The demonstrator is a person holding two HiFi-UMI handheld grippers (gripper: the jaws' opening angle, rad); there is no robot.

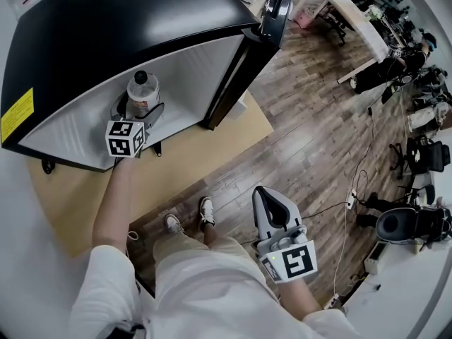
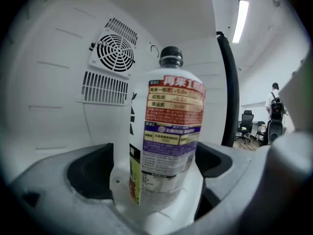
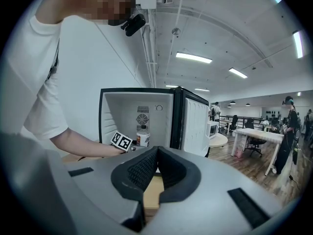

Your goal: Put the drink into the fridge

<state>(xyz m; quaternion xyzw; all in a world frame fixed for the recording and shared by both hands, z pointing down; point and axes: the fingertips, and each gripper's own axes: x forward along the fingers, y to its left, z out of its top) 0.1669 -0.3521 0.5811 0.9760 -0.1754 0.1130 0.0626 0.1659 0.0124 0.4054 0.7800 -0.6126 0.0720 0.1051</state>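
The drink, a clear bottle (image 1: 143,94) with a black cap and a printed label, stands upright on the white floor inside the black mini fridge (image 1: 106,27). My left gripper (image 1: 139,111) reaches into the fridge with one jaw on each side of the bottle (image 2: 168,131). White fridge floor shows between the left pad (image 2: 90,173) and the bottle, so the jaws stand open around it. My right gripper (image 1: 263,191) hangs low by my right leg, shut with nothing in it (image 3: 157,151). From there the fridge (image 3: 161,111) and bottle (image 3: 143,139) show ahead.
The fridge door (image 1: 277,6) is swung wide open to the right. A fan grille (image 2: 116,53) sits on the back wall behind the bottle. The fridge rests on a light wooden board (image 1: 212,140). My shoes (image 1: 187,221), floor cables (image 1: 349,196), desks and office chairs (image 1: 402,224) lie to the right.
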